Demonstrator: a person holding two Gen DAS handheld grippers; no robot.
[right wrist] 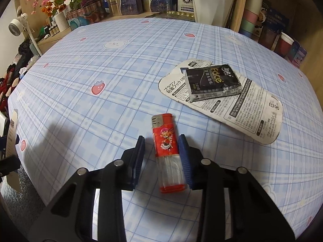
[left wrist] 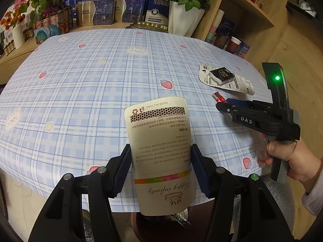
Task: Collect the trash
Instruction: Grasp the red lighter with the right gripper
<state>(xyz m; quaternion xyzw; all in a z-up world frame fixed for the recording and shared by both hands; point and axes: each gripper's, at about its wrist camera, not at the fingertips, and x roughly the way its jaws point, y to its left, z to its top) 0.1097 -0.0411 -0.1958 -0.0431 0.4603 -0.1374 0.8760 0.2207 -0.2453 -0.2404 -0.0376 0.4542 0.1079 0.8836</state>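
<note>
My left gripper (left wrist: 160, 151) is shut on a cream packaging card (left wrist: 159, 141) with printed text, held above the near table edge. Its lower end hangs over a dark red bin (left wrist: 161, 227) below the table. My right gripper (right wrist: 161, 141) is open around a red lighter (right wrist: 166, 151) that lies on the tablecloth; the right pad touches it, the left pad stands apart. The right gripper also shows in the left wrist view (left wrist: 220, 105) with the lighter tip (left wrist: 217, 97). A black tissue pack (right wrist: 212, 83) lies on a white printed card (right wrist: 242, 109) further back.
The table has a blue plaid cloth (right wrist: 101, 70) with strawberries. Boxes (left wrist: 105, 12), flower pots and a white vase (left wrist: 183, 18) stand behind it. A wooden shelf (left wrist: 242, 20) with cups is at the right. The tissue pack and card also show in the left wrist view (left wrist: 222, 74).
</note>
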